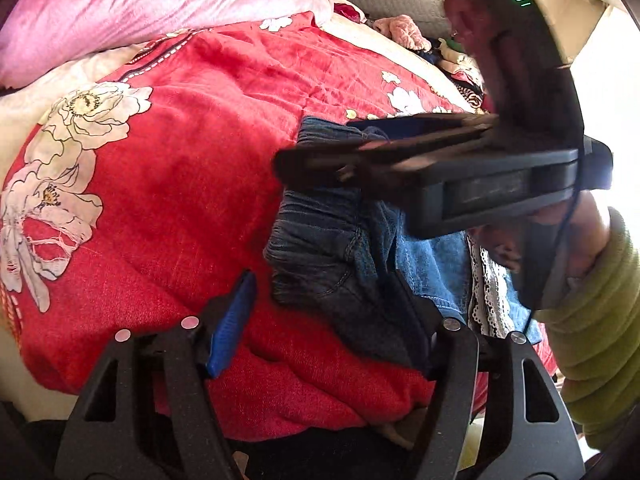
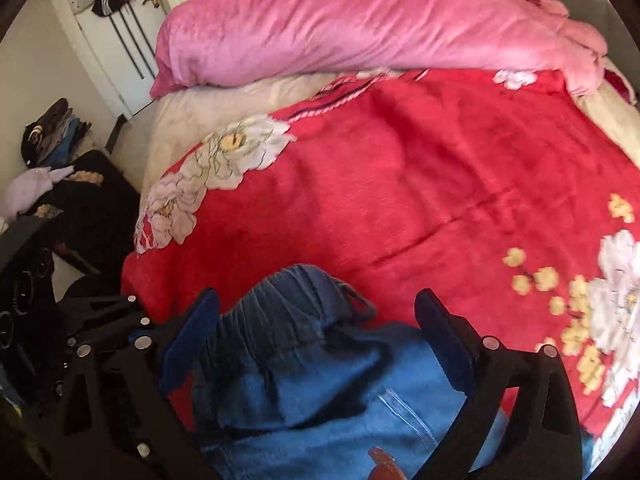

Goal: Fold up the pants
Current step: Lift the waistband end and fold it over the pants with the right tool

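Two grippers working denim pants (image 2: 320,380) bunched on red floral blanket (image 2: 420,184).

Left gripper (image 1: 320,320) gaping wide, gripping nothing, beside the waistband; right gripper (image 2: 316,344) spread wide, straddling the denim, clamping nothing; pink duvet (image 2: 360,20) lying beyond the blanket.

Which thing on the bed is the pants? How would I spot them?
Find the big red blanket with white flowers covering the bed. At its near edge, between the open right gripper fingers, lies a crumpled blue denim heap: the pants. They are the only blue thing on the red, unlike the pink quilt far behind.
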Action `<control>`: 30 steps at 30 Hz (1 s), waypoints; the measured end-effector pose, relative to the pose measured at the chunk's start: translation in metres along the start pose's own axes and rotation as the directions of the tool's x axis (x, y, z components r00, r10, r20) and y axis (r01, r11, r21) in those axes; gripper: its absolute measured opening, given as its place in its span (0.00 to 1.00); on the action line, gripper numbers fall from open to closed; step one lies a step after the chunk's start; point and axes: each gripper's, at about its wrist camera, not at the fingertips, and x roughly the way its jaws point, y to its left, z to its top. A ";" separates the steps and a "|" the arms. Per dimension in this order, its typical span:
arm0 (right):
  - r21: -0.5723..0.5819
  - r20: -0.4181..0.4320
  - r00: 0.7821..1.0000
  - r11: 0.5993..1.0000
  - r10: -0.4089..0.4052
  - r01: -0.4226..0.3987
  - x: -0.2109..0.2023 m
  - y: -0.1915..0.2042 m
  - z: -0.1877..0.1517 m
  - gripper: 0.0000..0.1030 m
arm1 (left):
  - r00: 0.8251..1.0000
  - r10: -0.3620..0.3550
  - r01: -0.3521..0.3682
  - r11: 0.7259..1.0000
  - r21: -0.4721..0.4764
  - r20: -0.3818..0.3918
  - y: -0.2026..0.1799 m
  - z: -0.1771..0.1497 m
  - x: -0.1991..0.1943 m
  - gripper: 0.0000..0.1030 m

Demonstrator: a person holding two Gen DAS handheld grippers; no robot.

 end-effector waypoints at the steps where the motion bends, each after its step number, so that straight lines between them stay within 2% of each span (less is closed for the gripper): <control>1: 0.010 -0.008 1.000 1.000 0.030 -0.030 0.004 -0.002 -0.001 0.50 | 1.000 -0.004 0.004 1.000 -0.001 -0.001 0.001 0.001 0.001 0.58; 2: 0.023 0.007 1.000 0.999 0.024 -0.024 0.003 -0.004 -0.004 0.48 | 1.000 -0.009 0.009 1.000 -0.003 -0.001 0.001 0.001 0.001 0.59; 4: 0.026 0.052 0.998 0.999 0.037 -0.038 -0.007 -0.004 -0.009 0.37 | 1.000 -0.023 0.023 1.000 -0.008 -0.001 0.002 0.001 0.000 0.61; 7: 0.044 0.140 0.986 0.994 0.089 -0.096 -0.037 -0.010 -0.020 0.33 | 0.999 -0.044 0.044 0.999 -0.012 0.001 0.003 0.000 -0.002 0.65; 10: 0.056 0.197 0.973 0.990 0.116 -0.129 -0.064 -0.017 -0.030 0.33 | 0.999 -0.047 0.047 0.999 -0.008 -0.001 0.000 0.000 -0.002 0.71; 12: 0.066 0.231 0.964 0.987 0.130 -0.149 -0.082 -0.022 -0.038 0.33 | 0.999 -0.048 0.048 0.999 -0.008 -0.001 -0.006 0.001 -0.002 0.80; 14: 0.075 0.267 0.953 0.983 0.144 -0.169 -0.098 -0.027 -0.048 0.33 | 0.998 -0.061 0.061 0.998 0.013 -0.003 -0.016 0.002 -0.001 0.81; 16: 0.078 0.294 0.944 0.980 0.151 -0.181 -0.111 -0.031 -0.055 0.33 | 0.994 -0.107 0.107 0.994 0.015 -0.010 -0.024 0.004 0.002 0.82; 18: 0.086 0.320 0.935 0.978 0.152 -0.188 -0.124 -0.037 -0.065 0.33 | 0.988 -0.151 0.151 0.988 0.005 -0.021 -0.031 0.007 0.008 0.90; 21: 0.100 0.349 0.927 0.978 0.139 -0.184 -0.142 -0.046 -0.078 0.33 | 0.980 -0.197 0.197 0.980 0.006 -0.036 -0.048 0.011 0.017 0.90; 23: 0.106 0.368 0.920 0.977 0.136 -0.186 -0.151 -0.050 -0.086 0.33 | 0.963 -0.267 0.267 0.964 -0.006 -0.042 -0.060 0.014 0.021 0.89; 26: 0.118 0.397 0.909 0.975 0.126 -0.187 -0.166 -0.057 -0.100 0.34 | 0.949 -0.310 0.312 0.949 0.043 -0.051 -0.090 0.015 0.022 0.83; 27: 0.133 0.407 0.906 0.974 0.114 -0.182 -0.170 -0.059 -0.104 0.38 | 0.946 -0.318 0.321 0.945 0.066 -0.058 -0.099 0.014 0.022 0.83; 28: 0.157 0.425 0.900 0.971 0.096 -0.178 -0.175 -0.061 -0.110 0.46 | 0.942 -0.329 0.334 0.938 0.096 -0.065 -0.113 0.013 0.022 0.83; 30: 0.207 0.483 0.873 0.959 0.073 -0.194 -0.190 -0.067 -0.129 0.60 | 0.934 -0.347 0.356 0.923 0.146 -0.082 -0.134 0.009 0.022 0.83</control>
